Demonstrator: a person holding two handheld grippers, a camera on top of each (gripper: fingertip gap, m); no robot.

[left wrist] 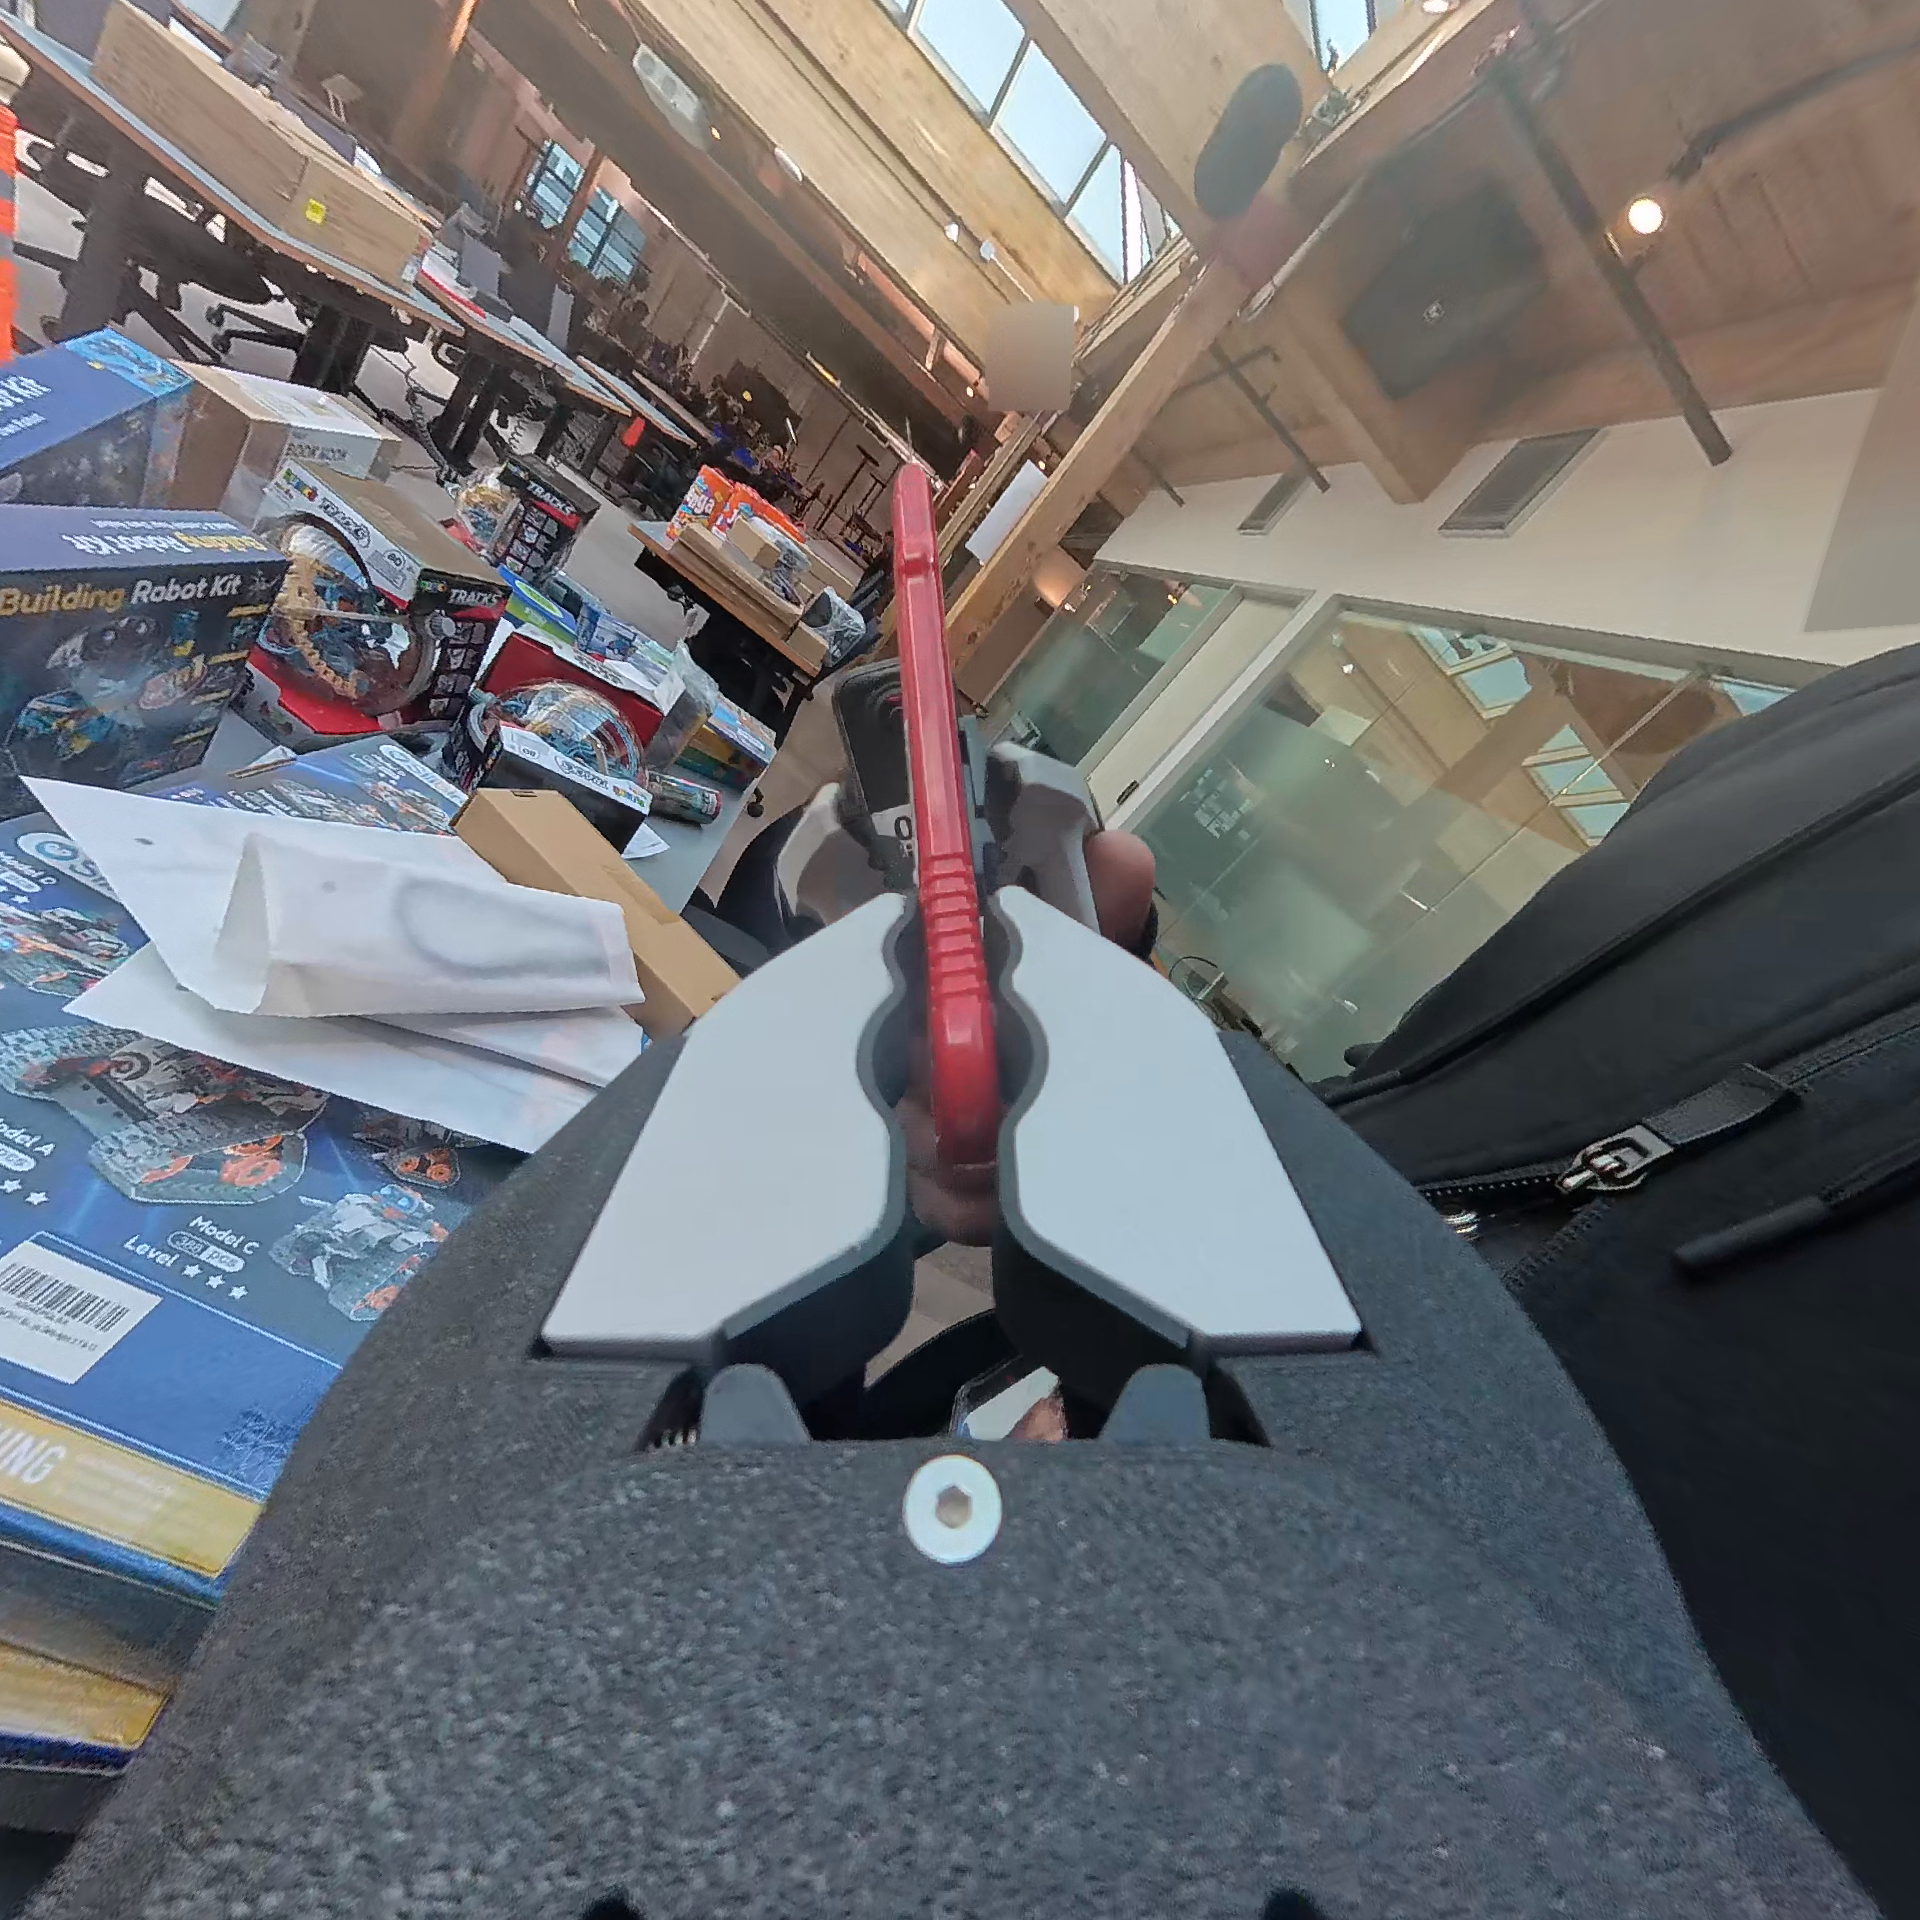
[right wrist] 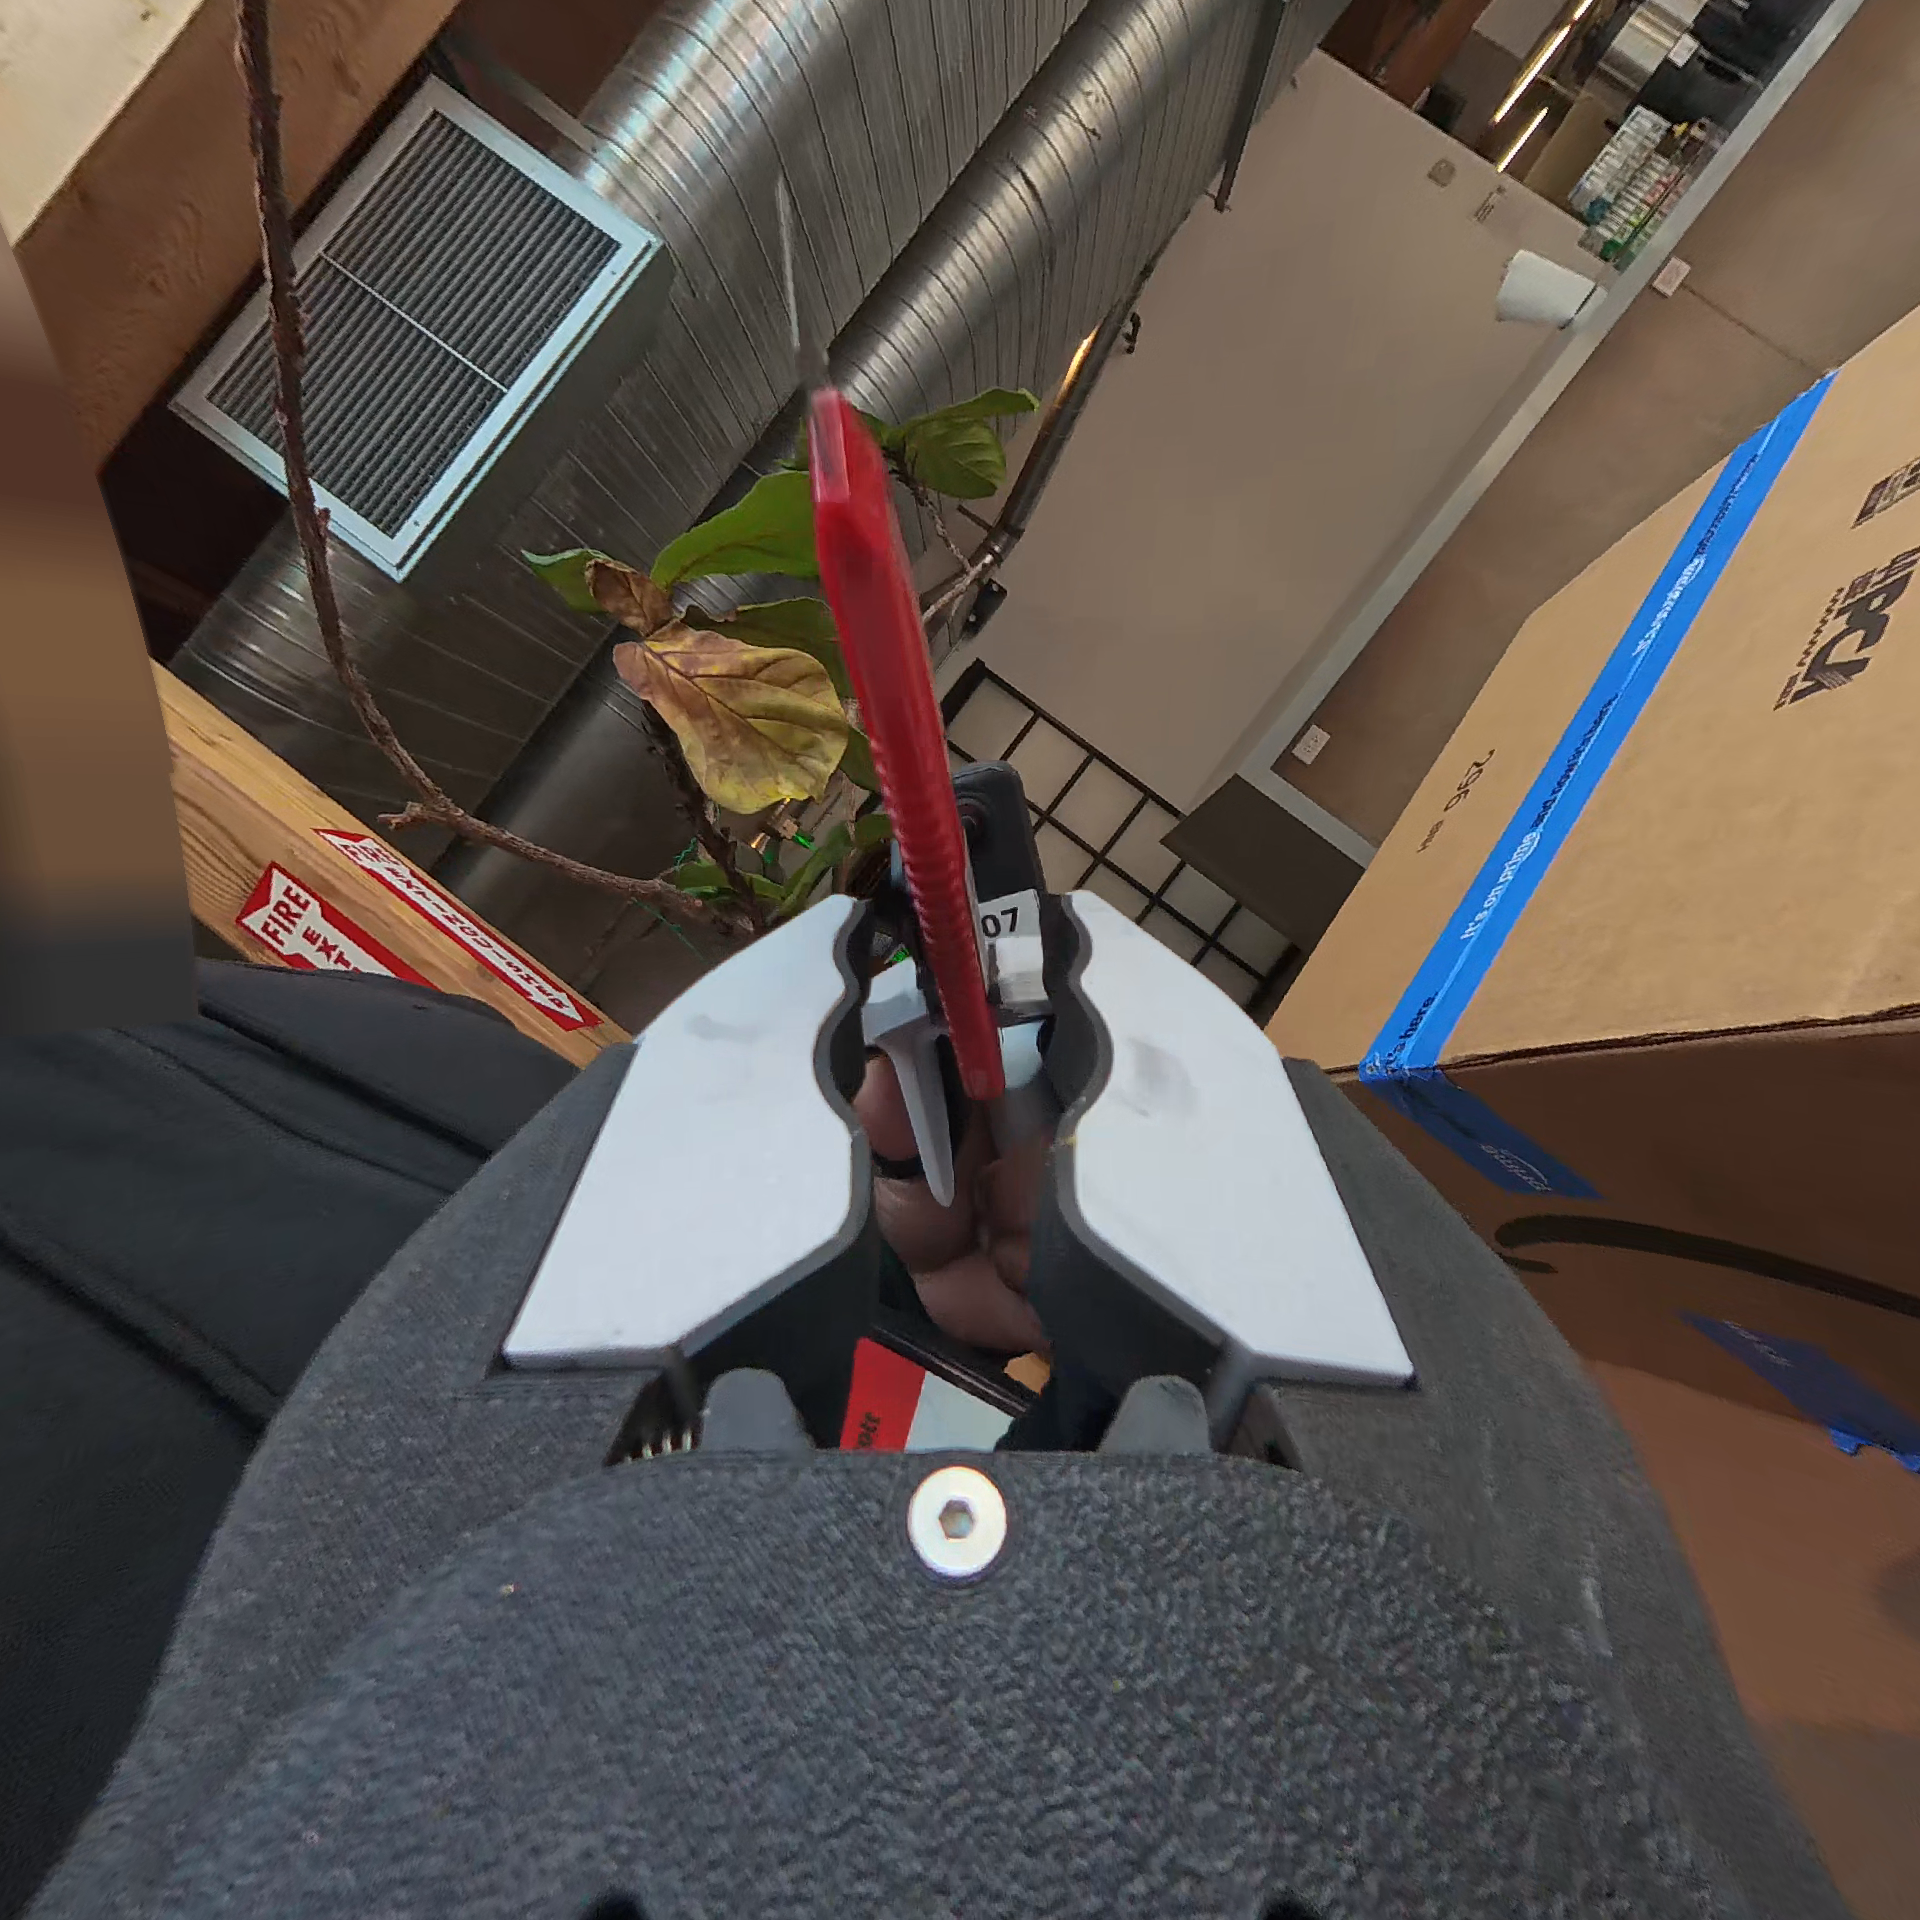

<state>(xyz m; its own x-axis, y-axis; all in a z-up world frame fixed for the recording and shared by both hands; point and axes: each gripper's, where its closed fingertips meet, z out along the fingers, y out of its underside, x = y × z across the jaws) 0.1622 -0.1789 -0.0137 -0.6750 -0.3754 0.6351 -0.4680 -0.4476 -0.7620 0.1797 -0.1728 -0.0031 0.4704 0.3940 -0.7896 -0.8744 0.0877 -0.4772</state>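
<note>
My left gripper (left wrist: 951,935) is shut on a flat red plastic tool (left wrist: 925,675) with a ribbed grip. The tool is edge-on and stands up out of the fingertips. Facing it, just beyond, are the right gripper's grey fingers (left wrist: 1039,800) and a hand. In the right wrist view, my right gripper (right wrist: 961,935) is open, with the same red tool (right wrist: 883,644) standing between its fingertips and a gap on each side. The left gripper's grey fingers (right wrist: 925,1101) pinch the tool's lower end there.
A table at left carries blue toy kit boxes (left wrist: 135,665), white paper bags (left wrist: 416,935) and a small cardboard box (left wrist: 613,894). A black backpack (left wrist: 1662,1091) lies at right. In the right wrist view, a large cardboard box with blue tape (right wrist: 1662,779) is at right and a leafy plant (right wrist: 748,707) is ahead.
</note>
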